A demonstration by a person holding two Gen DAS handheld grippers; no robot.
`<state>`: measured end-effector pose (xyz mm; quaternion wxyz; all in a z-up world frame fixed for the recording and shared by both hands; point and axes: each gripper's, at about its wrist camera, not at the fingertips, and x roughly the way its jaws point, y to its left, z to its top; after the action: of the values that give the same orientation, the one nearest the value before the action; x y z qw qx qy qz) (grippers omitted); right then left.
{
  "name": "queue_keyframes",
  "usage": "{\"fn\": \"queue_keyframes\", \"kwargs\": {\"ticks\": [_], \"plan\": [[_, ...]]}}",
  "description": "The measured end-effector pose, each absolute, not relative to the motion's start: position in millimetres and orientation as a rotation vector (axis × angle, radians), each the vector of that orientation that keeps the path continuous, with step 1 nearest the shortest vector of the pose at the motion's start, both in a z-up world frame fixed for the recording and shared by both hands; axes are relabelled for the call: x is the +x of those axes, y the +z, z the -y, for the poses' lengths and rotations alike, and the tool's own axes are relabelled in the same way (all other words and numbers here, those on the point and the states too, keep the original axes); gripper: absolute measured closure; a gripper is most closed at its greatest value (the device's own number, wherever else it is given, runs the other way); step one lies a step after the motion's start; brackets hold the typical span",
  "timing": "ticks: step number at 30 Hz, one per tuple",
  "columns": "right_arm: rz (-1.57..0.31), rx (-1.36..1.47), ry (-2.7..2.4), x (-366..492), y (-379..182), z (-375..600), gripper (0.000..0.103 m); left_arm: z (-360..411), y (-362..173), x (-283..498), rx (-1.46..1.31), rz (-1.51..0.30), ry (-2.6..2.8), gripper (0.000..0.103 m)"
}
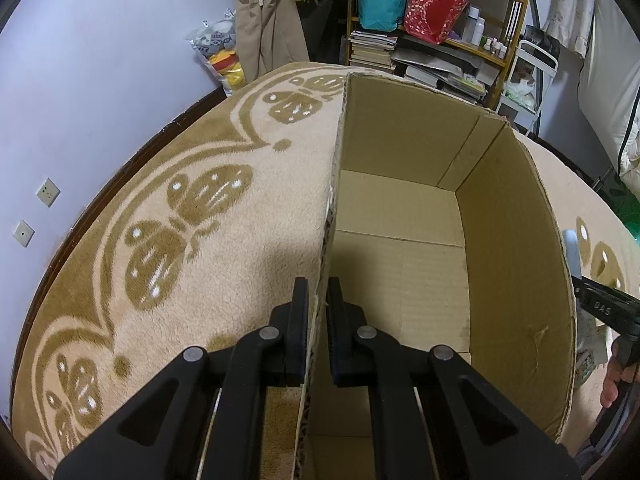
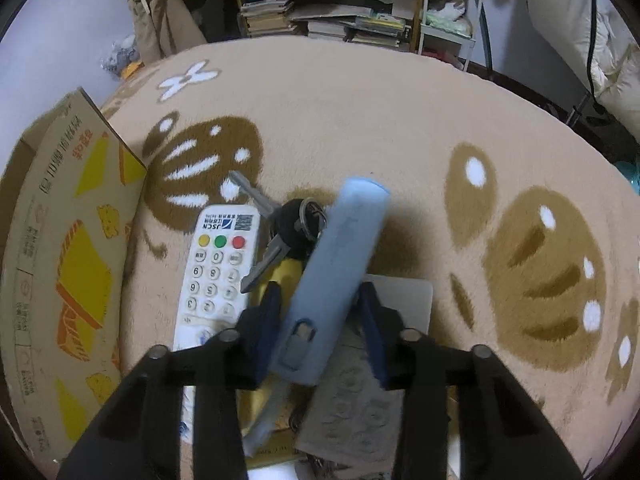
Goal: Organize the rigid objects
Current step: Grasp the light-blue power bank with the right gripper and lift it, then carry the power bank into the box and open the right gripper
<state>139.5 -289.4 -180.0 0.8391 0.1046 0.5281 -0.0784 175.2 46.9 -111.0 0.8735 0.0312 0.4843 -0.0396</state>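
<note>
My left gripper [image 1: 318, 292] is shut on the near-left wall of an open cardboard box [image 1: 400, 240], which is empty inside. My right gripper [image 2: 320, 300] is shut on a long light-blue case [image 2: 336, 272] and holds it tilted above a pile on the carpet. Under it lie a white remote control [image 2: 216, 272], a bunch of keys with a black fob [image 2: 292, 224], a yellow object [image 2: 284, 276] and a grey flat card [image 2: 408, 300]. The box's printed outer side [image 2: 68, 248] shows at the left of the right wrist view.
A beige carpet with brown butterfly patterns [image 1: 180, 216] covers the floor. A shelf with books and bags [image 1: 432, 20] stands at the back. The right gripper's black body [image 1: 608, 312] shows past the box's right wall. A purple wall [image 1: 80, 80] is to the left.
</note>
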Motion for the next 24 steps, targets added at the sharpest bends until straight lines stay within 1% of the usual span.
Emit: {"fn": "queue_keyframes", "kwargs": {"ticks": [3, 9, 18, 24], "plan": [[-1.085, 0.276, -0.173, 133.3, -173.6, 298.8, 0.074, -46.9, -111.5, 175.3, 0.073, -1.009, -0.081, 0.095], [-1.022, 0.358, -0.171, 126.5, -158.2, 308.4, 0.074, -46.5, -112.6, 174.8, 0.075, -1.011, -0.08, 0.096], [-0.978, 0.339, -0.167, 120.8, -146.0, 304.3, 0.074, -46.4, -112.8, 175.0, 0.07, -1.014, -0.077, 0.095], [-0.918, 0.354, -0.145, 115.4, -125.6, 302.8, 0.074, -45.4, -112.7, 174.6, 0.073, -1.013, -0.076, 0.095]]}}
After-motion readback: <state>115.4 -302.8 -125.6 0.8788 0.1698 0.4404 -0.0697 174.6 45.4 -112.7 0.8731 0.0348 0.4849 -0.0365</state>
